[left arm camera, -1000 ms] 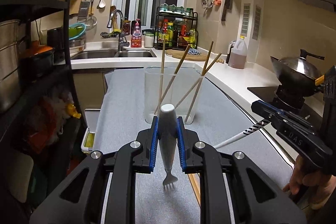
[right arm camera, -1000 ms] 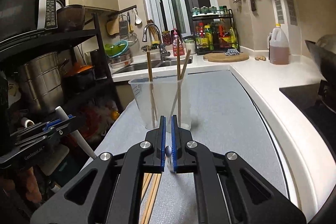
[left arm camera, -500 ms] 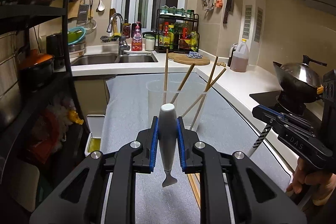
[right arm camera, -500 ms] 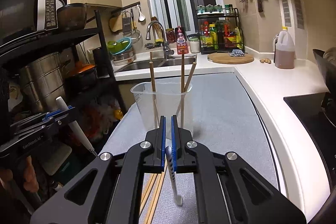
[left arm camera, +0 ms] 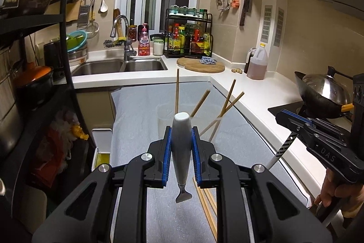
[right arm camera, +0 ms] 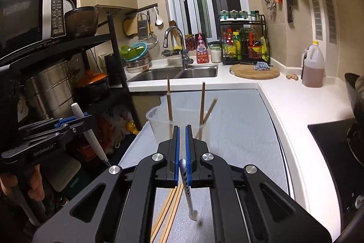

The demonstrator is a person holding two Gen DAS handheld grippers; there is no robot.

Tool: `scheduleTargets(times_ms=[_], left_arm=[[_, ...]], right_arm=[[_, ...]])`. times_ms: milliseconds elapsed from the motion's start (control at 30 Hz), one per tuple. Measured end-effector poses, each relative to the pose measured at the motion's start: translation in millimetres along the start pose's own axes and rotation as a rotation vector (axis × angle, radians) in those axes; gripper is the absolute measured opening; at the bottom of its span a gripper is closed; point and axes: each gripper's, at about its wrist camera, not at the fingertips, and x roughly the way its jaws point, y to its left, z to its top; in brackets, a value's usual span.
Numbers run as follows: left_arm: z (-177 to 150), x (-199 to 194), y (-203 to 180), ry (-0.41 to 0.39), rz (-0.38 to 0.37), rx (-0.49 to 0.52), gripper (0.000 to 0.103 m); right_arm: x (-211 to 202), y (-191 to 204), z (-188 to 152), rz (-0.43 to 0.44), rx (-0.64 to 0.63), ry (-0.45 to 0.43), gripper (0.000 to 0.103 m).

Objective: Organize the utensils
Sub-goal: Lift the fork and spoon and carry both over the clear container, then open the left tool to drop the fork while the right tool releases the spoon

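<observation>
The left gripper (left arm camera: pixel 181 147) is clenched on a white fork (left arm camera: pixel 181 152), which it holds by the thick handle. The fork hangs almost upright, with the handle end on top and the metal end pointing down, above the grey mat (left arm camera: pixel 141 111). In the right wrist view the same fork (right arm camera: pixel 87 132) is seen from the side, tilted a little, in the left gripper (right arm camera: pixel 68 122).

The right gripper (right arm camera: pixel 181 149) grasps a thin white utensil with dark stripes (right arm camera: pixel 187 188). It is pinched between the blue pads (right arm camera: pixel 175 145) near its top end, and its lower end hangs down over the mat (right arm camera: pixel 238 124) without touching it, as far as I can tell. In the left wrist view this utensil (left arm camera: pixel 283 148) slants down from the right gripper (left arm camera: pixel 293 124).

A clear cup (right arm camera: pixel 159 117) stands on the mat just ahead of both grippers. Inside it stand wooden chopsticks (right arm camera: pixel 169 101); in the left wrist view four of them (left arm camera: pixel 177 90) rise from the cup (left arm camera: pixel 162 115), one nearly upright and the others leaning to the right. More chopsticks (right arm camera: pixel 170 208) lie flat on the mat, below the right gripper; in the left wrist view they (left arm camera: pixel 206 204) are just right of the fork
</observation>
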Motion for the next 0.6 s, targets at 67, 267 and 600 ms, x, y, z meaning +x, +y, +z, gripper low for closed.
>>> scheduleTargets(times_ms=[67,267,600], left_arm=[[14,0,-2,-0.01,-0.002,0.014,0.017],[68,3,-3,-0.061,-0.004,0.046,0.017],[123,42,4,-0.11,-0.002,0.031,0.017]], right_arm=[[1,3,12,0.007,-0.007,-0.006,0.005],[11,13,70,0.027,-0.049,-0.033,0.005],[52,18,154,0.025,-0.058,-0.132,0.005]])
